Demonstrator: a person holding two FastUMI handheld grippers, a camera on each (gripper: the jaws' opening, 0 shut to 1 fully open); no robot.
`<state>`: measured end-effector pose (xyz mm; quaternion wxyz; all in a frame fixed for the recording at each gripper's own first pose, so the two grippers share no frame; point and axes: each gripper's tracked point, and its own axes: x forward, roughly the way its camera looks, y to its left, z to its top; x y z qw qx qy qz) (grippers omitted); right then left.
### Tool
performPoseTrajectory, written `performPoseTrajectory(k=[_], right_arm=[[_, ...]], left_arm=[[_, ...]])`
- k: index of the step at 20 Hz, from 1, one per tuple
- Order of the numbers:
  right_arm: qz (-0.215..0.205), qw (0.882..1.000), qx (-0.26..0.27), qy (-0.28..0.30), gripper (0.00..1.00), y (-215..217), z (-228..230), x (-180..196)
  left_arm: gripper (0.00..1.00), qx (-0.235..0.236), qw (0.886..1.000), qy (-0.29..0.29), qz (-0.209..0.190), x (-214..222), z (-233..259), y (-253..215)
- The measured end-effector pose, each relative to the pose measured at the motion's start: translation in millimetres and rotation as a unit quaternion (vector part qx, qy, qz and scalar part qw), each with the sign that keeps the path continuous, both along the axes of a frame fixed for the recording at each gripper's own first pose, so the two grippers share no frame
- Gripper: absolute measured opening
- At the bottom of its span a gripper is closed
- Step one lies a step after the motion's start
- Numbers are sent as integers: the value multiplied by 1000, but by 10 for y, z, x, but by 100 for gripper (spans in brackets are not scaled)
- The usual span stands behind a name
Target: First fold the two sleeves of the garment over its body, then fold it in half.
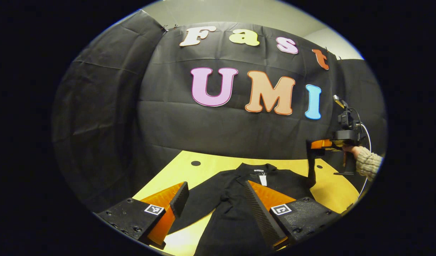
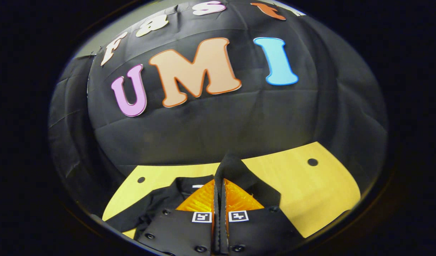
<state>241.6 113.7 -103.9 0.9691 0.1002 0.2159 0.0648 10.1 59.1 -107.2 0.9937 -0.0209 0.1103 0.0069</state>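
Left gripper view looks down past its own left gripper [image 1: 218, 199], whose fingers are spread wide apart and hang above the black long-sleeved garment [image 1: 235, 199] lying flat on the yellow wooden table [image 1: 331, 192]. A small white tag [image 1: 262, 179] sits at the collar, ahead of the fingers. Farther off to the right, a hand in a knitted beige sleeve [image 1: 368, 163] holds the right gripper [image 1: 315, 145] raised above the table, and a strip of black fabric, one sleeve of the garment [image 1: 312, 170], hangs from it down to the shoulder.

Right gripper view shows that pinch from close by: its fingers are pressed together on the lifted black fabric, which rises in a fold just ahead of the tips and hides part of the table behind it. Below and to the left lies the collar. Dark round holes [image 2: 312, 162] mark the tabletop. Black cloth closes the booth behind.
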Motion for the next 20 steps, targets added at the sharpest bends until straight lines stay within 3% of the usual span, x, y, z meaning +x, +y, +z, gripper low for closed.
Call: performPoseTrajectory(k=[6,12,15,20], right_arm=[[45,996,63,38,3,1074,-317,176],[134,982,108,81,3,1994,-851,-110],[168,974,117,95,3,2227,-1064,-263],[179,969,126,115,5,2335,-1290,-314]], left_arm=[[92,-12,1000,14,21,-90,-120,234],[92,-5,999,28,43,-182,-228,425],[92,2,998,31,50,-202,-248,503],[92,-8,998,32,62,-280,-255,587]])
